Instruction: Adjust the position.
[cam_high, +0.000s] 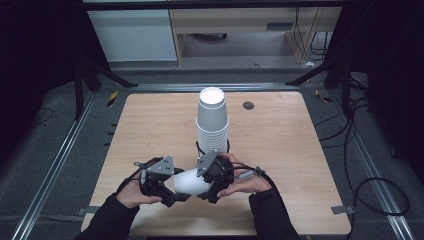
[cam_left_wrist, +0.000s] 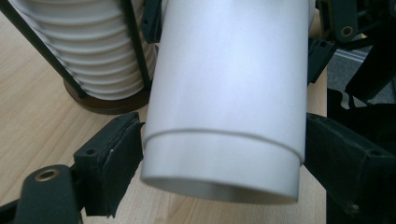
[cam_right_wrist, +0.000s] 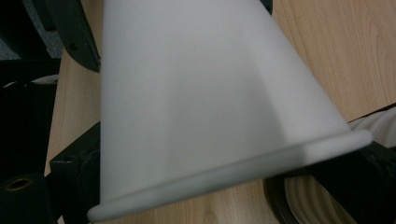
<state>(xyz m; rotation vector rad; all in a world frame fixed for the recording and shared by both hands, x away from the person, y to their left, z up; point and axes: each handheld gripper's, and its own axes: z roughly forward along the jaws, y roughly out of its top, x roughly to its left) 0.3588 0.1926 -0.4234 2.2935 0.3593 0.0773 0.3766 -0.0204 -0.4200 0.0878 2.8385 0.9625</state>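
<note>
White cup (cam_high: 191, 182) lay sideways between both grippers | left gripper (cam_high: 176, 191) squeezed its bottom end | right gripper (cam_high: 205, 181) squeezed its rim end | cup stack (cam_high: 212, 120) stood just behind

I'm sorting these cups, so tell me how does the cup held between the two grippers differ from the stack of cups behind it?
The held cup is single and lies on its side above the table; the stack of cups is many nested cups standing upside down. The held cup sits between the left gripper and the right gripper; the stack sits in a dark holder. Both are plain white paper cups.

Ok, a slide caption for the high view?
Both grippers hold a white paper cup sideways over the wooden table, before an upside-down cup stack.
</note>
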